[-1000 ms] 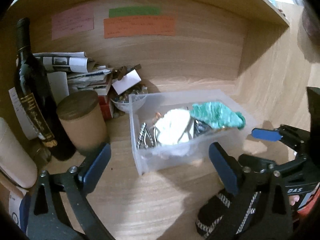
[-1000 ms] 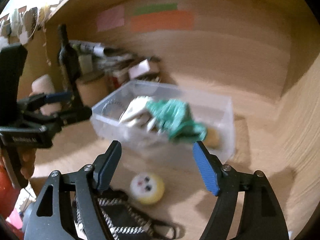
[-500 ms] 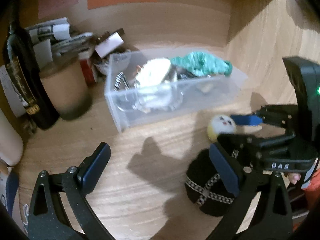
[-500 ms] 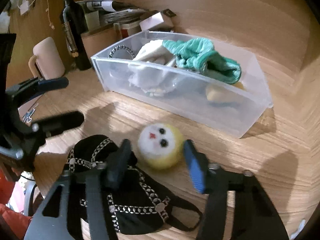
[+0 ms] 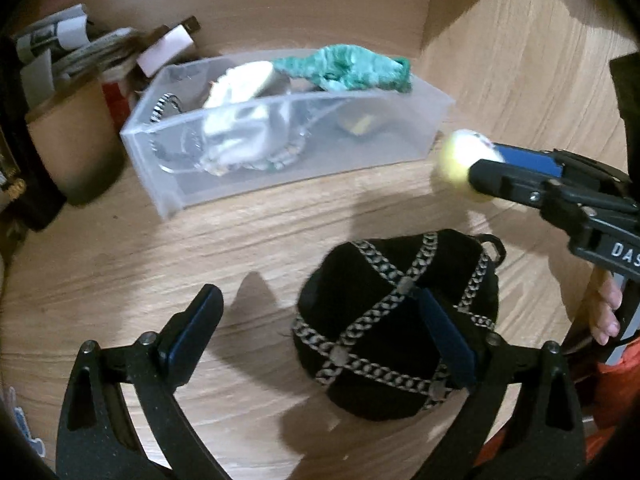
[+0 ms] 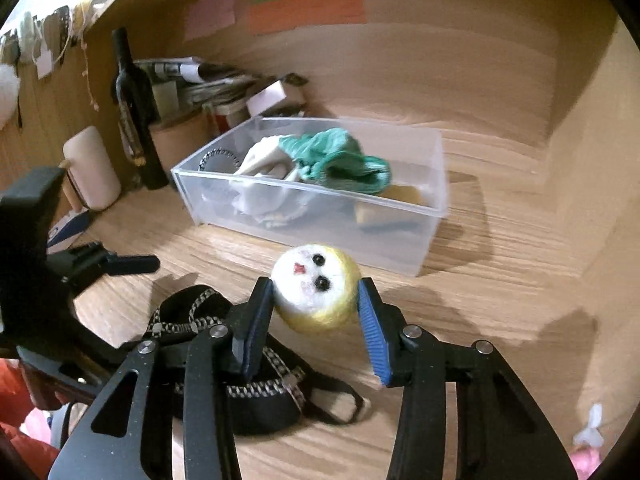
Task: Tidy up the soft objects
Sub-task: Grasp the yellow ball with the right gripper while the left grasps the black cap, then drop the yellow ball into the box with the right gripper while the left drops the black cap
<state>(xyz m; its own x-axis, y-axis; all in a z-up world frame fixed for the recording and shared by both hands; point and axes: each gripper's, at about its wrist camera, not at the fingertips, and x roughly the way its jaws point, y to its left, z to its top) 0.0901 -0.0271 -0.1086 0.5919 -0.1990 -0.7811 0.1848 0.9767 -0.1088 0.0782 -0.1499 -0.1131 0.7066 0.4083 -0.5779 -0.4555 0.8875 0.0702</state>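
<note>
Fuzzy yellow-and-white ball toy (image 6: 314, 292), round and felted, sat at frame centre, pinched by the right hand-held gripper (image 6: 316, 312). Left hand-held gripper (image 5: 320, 336), wide but closing, straddled the black chain-trimmed pouch (image 5: 396, 332).

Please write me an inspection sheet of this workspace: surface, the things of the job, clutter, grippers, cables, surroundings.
Surface: wooden desk, bare at the right.
Job's things: clear bin holding a green cloth and white soft items; yellow-and-white plush ball in the right gripper; black bag with chain straps lying on the desk.
Clutter: dark bottle, cardboard tube, paper stack behind the bin.
Grippers: right gripper shut on the ball; left gripper open wide, jaws closing, over the bag.
Cables: nothing seen.
Surroundings: wooden back wall with coloured notes.
</note>
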